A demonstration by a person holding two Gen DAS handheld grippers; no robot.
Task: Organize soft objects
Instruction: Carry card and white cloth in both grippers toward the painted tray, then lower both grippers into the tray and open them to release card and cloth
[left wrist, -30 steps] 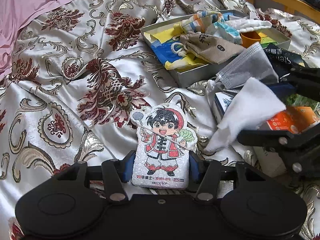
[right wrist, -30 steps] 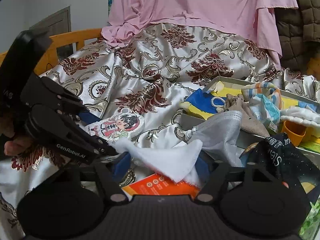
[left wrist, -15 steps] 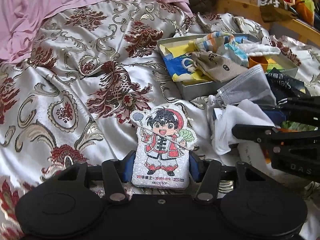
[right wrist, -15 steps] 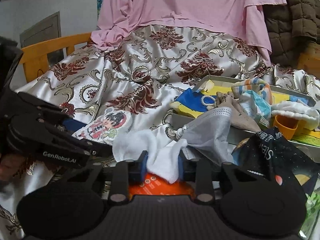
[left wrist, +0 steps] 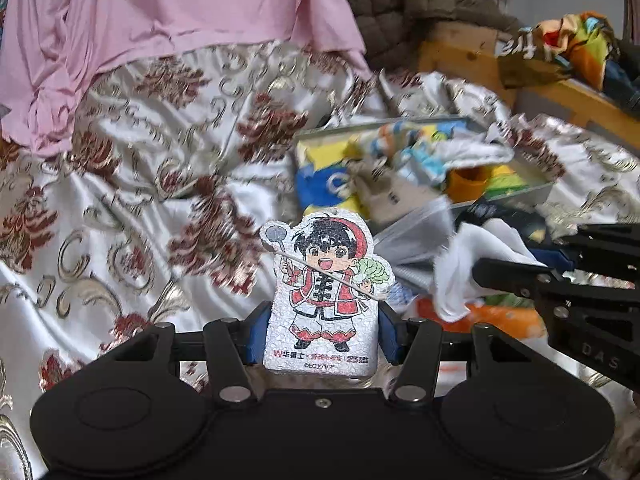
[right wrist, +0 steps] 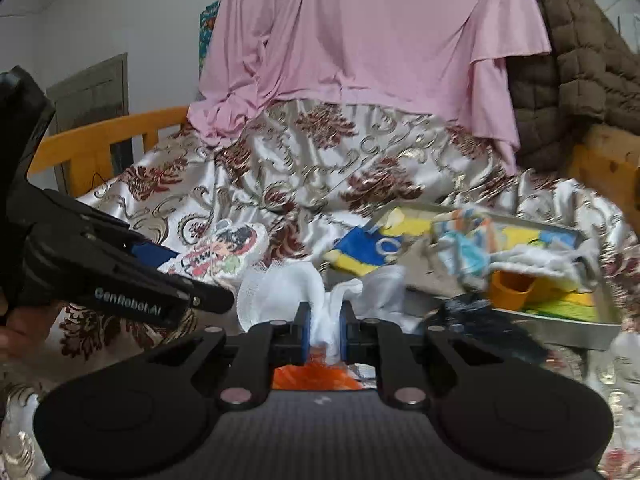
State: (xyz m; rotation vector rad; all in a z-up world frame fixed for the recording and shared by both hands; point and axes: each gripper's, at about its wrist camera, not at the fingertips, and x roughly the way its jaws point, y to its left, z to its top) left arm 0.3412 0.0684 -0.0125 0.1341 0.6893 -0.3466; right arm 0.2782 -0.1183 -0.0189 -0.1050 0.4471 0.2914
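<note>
Sponge (left wrist: pixel 322 300) and cloth (right wrist: pixel 316 300) are both in your grip, one in each hand, so you are at the carrying step, with the drop-off next by my reading. Your left gripper (left wrist: pixel 322 334) pinches the flat cartoon-printed sponge by its lower edges, the blue pads against its two sides and the picture standing upright above them. Your right gripper (right wrist: pixel 323 334) is closing its jaws on the white cloth, which is bunched between the pads and spills out forward and to the left; from the left wrist view the same cloth hangs off the right tongs at the edge of the frame.

Both items are held above the patterned bedspread (left wrist: pixel 120 208). The open tray (right wrist: pixel 596 328) lies ahead and to the right, already crowded with a striped cloth, a tan pouch, a blue-and-yellow piece and an orange cup (right wrist: pixel 512 290). A grey face mask and a dark packet lie just in front of its near wall, though blur makes their edges hard to read.

Your next move, I judge, is to bring each item over the tray and pick a free patch before you let go. The cloth trails loosely, so it may snag on the near wall.
</note>
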